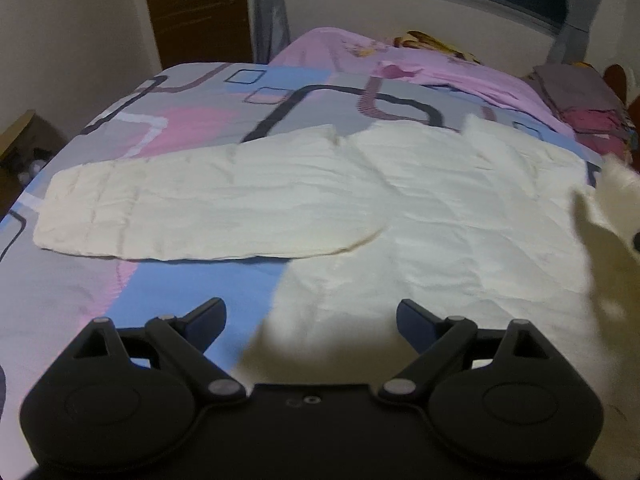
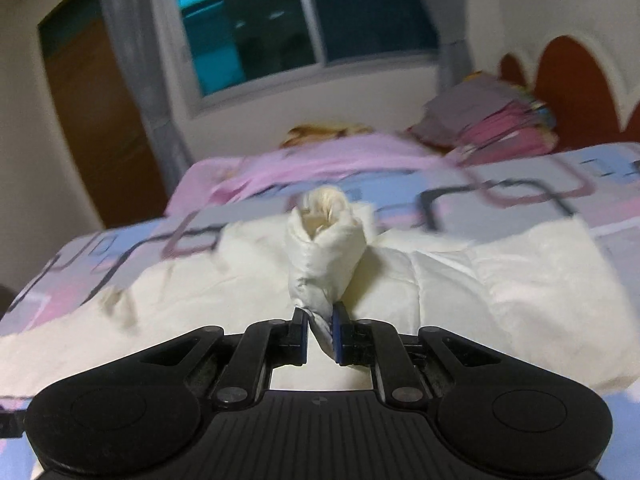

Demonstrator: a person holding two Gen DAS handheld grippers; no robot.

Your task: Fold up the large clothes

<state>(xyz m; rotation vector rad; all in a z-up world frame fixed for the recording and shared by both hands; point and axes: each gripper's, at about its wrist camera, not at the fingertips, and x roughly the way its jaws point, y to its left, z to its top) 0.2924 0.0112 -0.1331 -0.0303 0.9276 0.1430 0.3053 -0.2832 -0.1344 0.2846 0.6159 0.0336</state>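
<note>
A large cream garment (image 1: 360, 208) lies spread across the bed, one long part folded out to the left. My left gripper (image 1: 311, 322) hovers over its near edge, jaws wide apart with nothing between them. At the right edge of the left wrist view a lifted, blurred bunch of the cream cloth (image 1: 616, 200) hangs in the air. In the right wrist view my right gripper (image 2: 320, 334) is shut on a rolled-up bunch of that cream cloth (image 2: 326, 248), which stands up past its fingertips above the rest of the garment (image 2: 480, 292).
The bed has a grey, blue and pink patterned cover (image 1: 192, 128) with a pink blanket (image 1: 400, 60) behind it. A stack of folded clothes (image 2: 492, 120) sits near the headboard (image 2: 568, 88). A wooden door (image 1: 196, 12), curtains and a dark window (image 2: 280, 28) lie beyond.
</note>
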